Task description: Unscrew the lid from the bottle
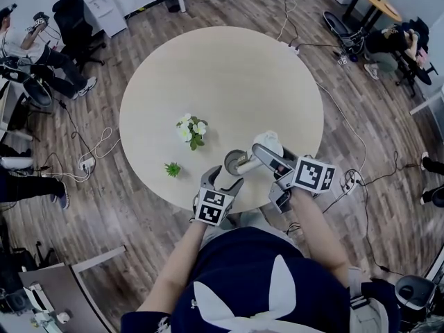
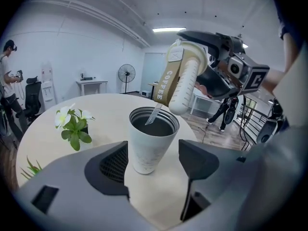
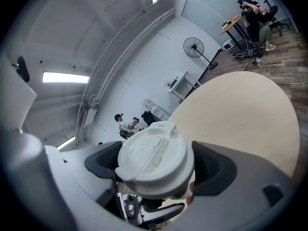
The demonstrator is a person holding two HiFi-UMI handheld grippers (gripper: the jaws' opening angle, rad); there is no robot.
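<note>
You're flanking the cup (image 2: 151, 146) with your left gripper (image 2: 154, 163), jaws apart | you're clamping the lid (image 3: 154, 158) in your right gripper (image 3: 157, 166) over it

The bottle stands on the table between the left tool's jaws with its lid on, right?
No, the lid is off: the right tool holds it above the bottle, which stands open between the left tool's jaws. The left gripper view shows it.

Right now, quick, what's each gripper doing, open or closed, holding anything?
Left gripper: open, jaws apart either side of the lidless bottle, not clamping it.
Right gripper: closed on the white lid, held above the bottle.
</note>
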